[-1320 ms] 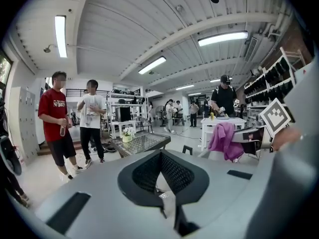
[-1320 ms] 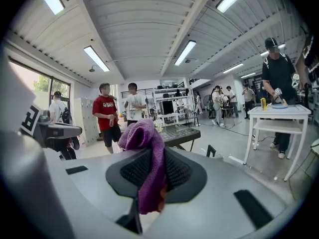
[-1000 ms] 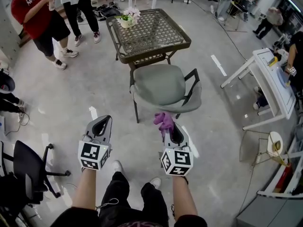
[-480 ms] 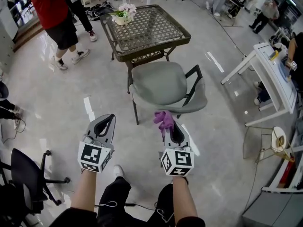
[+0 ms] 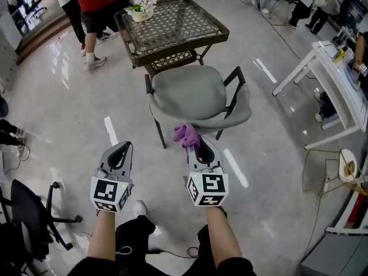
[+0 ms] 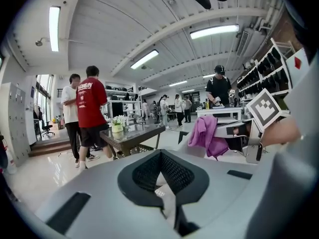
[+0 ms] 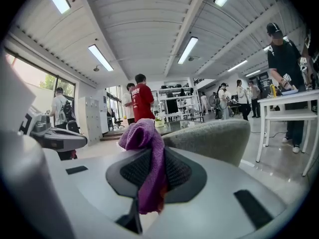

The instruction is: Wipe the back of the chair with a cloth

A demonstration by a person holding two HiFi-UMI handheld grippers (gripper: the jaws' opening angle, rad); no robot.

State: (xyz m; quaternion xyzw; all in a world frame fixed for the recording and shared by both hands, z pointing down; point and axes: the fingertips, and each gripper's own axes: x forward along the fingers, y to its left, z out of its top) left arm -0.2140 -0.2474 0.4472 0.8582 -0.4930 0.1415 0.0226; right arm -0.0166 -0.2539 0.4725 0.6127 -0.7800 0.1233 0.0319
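Observation:
A grey padded chair (image 5: 198,94) with black arms stands in front of me, its curved back (image 5: 195,122) turned toward me. My right gripper (image 5: 198,147) is shut on a purple cloth (image 5: 185,134), which bunches up above the jaws just short of the chair back. In the right gripper view the purple cloth (image 7: 145,153) hangs between the closed jaws, with the chair back (image 7: 209,141) right behind it. My left gripper (image 5: 118,154) is held to the left of the chair, shut with nothing in it. The left gripper view shows the cloth (image 6: 207,136) off to the right.
A wicker-topped glass table (image 5: 169,25) with a flower pot (image 5: 140,8) stands behind the chair. People stand at the back left (image 5: 100,4). A white table (image 5: 336,79) is at the right, a black office chair (image 5: 31,217) at the lower left.
I have stepped closer to the chair. The right gripper with the cloth now nearly reaches the chair back. The person in red has walked up beside the table.

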